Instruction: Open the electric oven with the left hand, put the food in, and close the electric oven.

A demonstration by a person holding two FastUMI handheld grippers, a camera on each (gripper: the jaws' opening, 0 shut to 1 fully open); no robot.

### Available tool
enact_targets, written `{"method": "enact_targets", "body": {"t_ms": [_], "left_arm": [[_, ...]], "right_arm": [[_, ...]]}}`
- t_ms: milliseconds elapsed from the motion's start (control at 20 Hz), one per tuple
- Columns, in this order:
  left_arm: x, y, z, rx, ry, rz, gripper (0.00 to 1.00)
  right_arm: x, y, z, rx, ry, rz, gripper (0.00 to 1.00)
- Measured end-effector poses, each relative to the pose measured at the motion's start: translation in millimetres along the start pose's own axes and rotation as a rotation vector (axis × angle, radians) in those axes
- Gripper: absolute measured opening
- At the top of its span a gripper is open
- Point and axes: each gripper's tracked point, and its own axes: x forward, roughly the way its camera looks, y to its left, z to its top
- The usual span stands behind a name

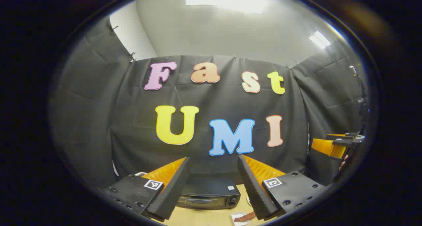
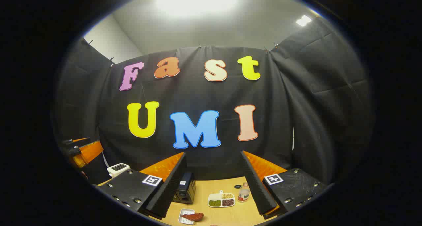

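Electric oven [image 1: 208, 196] at the bench's [image 1: 204, 217] far edge, door shut, long side facing — dead ahead and below left gripper [image 1: 214, 186], fingers apart, empty; nearer than right gripper [image 2: 212, 186], also spread — food [image 2: 193, 216] on tray [image 2: 185, 219] just before its fingers

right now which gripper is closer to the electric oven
Left, by my reading. The left gripper frames the electric oven head-on between its open fingers; the right gripper sees it smaller, behind its left finger.
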Motion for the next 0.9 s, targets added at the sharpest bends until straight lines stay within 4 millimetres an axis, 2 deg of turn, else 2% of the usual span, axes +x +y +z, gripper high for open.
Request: {"method": "enact_targets", "body": {"t_ms": [300, 450, 550, 650, 850, 900], "left_arm": [[9.2, -14.1, -5.6, 0.001, 0.011, -0.032, 0.99], [10.2, -13.3, -10.4, 0.005, 0.019, -0.027, 0.99], [12.1, -11.4, -10.3, 0.01, 0.018, -0.017, 0.95], [14.5, -11.2, -12.6, 0.011, 0.02, -0.009, 0.99], [14.8, -10.3, -23.7, 0.01, 0.026, 0.009, 0.99], [14.4, -10.4, -25.7, 0.013, 0.025, 0.012, 0.95]], "right_arm": [[8.0, -3.9, 1.1, -0.002, -0.01, -0.001, 0.97], [14.1, -3.7, 0.0, -0.002, -0.012, 0.007, 0.97], [17.7, -2.0, -4.8, -0.003, -0.004, 0.017, 0.97], [21.8, -2.0, -8.7, 0.0, 0.004, 0.025, 0.97], [25.1, -11.8, -13.8, -0.009, -0.002, 0.018, 0.97], [26.7, -13.0, -14.6, -0.008, -0.005, 0.025, 0.97]]}}
